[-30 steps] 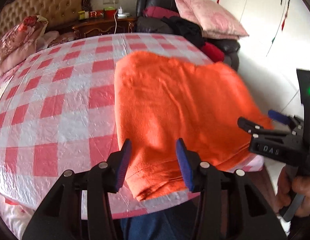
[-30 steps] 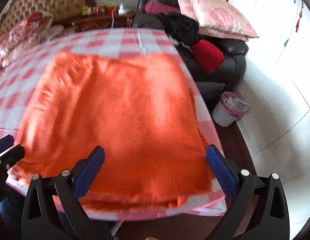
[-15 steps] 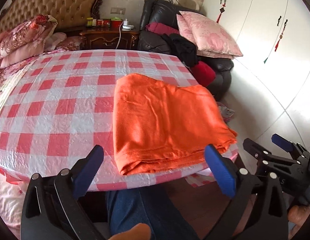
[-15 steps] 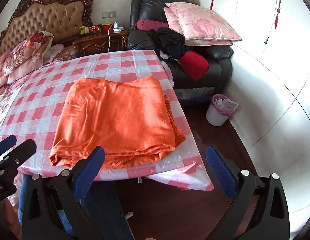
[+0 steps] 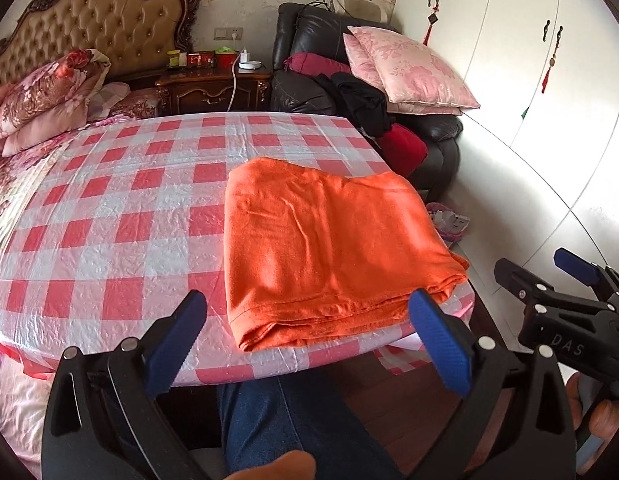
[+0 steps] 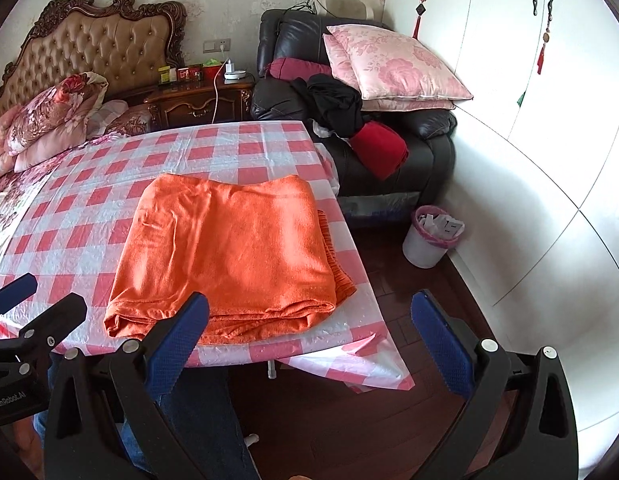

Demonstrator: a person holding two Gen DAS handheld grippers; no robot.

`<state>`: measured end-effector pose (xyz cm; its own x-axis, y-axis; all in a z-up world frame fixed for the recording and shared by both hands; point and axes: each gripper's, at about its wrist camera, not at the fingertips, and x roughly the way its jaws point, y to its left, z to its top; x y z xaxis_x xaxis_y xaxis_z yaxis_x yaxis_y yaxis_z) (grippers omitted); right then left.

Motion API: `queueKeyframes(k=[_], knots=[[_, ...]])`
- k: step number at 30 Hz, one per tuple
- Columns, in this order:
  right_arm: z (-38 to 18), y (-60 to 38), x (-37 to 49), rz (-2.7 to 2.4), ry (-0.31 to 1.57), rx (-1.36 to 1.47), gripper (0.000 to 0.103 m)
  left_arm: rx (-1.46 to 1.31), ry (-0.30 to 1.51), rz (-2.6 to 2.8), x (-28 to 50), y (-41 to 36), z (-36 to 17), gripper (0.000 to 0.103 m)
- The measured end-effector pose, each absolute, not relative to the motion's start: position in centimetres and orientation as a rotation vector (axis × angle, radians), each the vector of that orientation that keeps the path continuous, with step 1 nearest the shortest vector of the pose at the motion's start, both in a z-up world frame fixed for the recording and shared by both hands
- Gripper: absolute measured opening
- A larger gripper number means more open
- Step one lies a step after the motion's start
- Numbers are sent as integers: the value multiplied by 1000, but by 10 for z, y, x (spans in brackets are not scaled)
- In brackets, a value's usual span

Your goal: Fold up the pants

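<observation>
Hovering wide, left claw point(image 5: 307, 338) now clear of pants point(image 5: 329, 252) (folded)

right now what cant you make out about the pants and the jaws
- Pants: waistband, legs and fold count hidden inside the folded stack, both views.
- Pants' near left corner: right wrist view, covered by the right gripper.
- Left gripper: open, empty.
- Bin contents: too small.

bright daylight, sharp, fisheye-warped edges

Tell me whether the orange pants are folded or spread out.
Folded: the orange pants lie as a compact rectangle on the checkered table, stacked layers showing along the near edge.
</observation>
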<state>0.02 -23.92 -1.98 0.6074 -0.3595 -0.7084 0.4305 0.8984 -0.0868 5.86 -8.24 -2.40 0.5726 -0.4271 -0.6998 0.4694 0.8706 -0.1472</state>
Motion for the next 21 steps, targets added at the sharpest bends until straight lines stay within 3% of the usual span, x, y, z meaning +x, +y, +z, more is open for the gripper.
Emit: queueKeyframes(k=[21], knots=[[-24,-245,-1,-458,802,104,98,78,807,-512,58,-83,-25,101]])
